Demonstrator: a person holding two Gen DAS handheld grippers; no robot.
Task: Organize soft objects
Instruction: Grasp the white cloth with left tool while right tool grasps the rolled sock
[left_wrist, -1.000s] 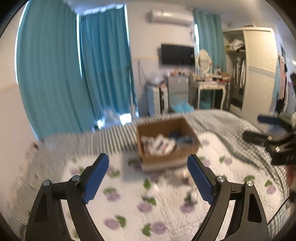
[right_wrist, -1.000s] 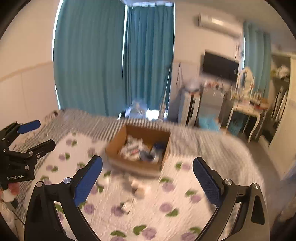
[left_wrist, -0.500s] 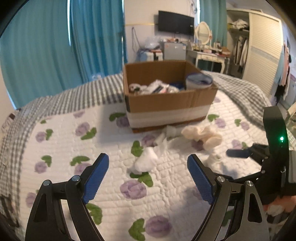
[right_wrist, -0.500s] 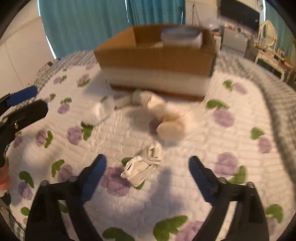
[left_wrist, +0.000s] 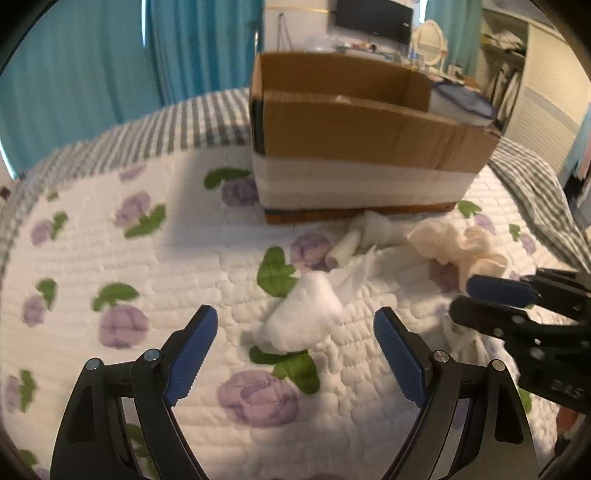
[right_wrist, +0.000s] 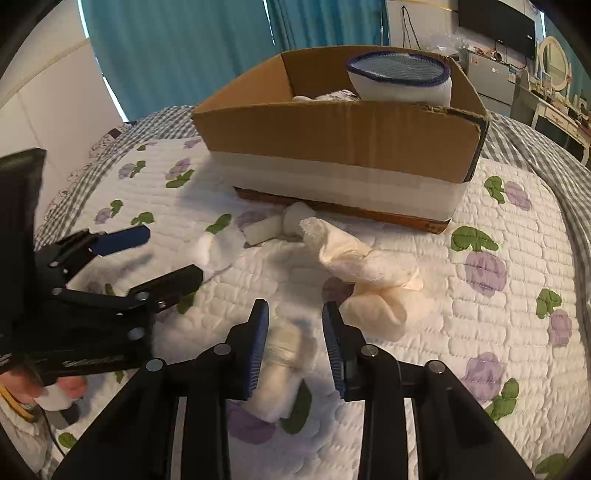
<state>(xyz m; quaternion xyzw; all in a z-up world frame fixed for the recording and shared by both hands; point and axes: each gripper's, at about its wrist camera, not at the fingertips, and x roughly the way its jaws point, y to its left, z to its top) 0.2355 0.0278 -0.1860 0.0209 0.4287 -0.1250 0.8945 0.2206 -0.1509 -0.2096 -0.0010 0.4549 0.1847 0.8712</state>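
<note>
A cardboard box (left_wrist: 369, 122) (right_wrist: 332, 133) stands on the flowered quilt with soft items in it, among them a white and blue pouch (right_wrist: 400, 75). Loose soft pieces lie in front of it. My left gripper (left_wrist: 295, 354) is open just above the quilt, with a white fluffy wad (left_wrist: 303, 317) between and just beyond its fingertips. My right gripper (right_wrist: 295, 343) has its jaws partly closed around a rolled white sock (right_wrist: 280, 365), with a gap on the right side. A cream bundle (right_wrist: 373, 280) (left_wrist: 458, 247) lies to its right. A small white roll (left_wrist: 347, 247) (right_wrist: 266, 229) lies by the box.
The white quilt (left_wrist: 110, 258) with purple flowers covers a grey checked bed. Teal curtains (left_wrist: 110, 55) hang behind. A dresser and mirror (right_wrist: 554, 62), a TV and a wardrobe (left_wrist: 546, 74) stand at the back right. Each gripper shows in the other's view.
Both grippers have dropped low and moved in close to the box. The right gripper's jaws have narrowed from wide open around the rolled sock. The left stays open.
</note>
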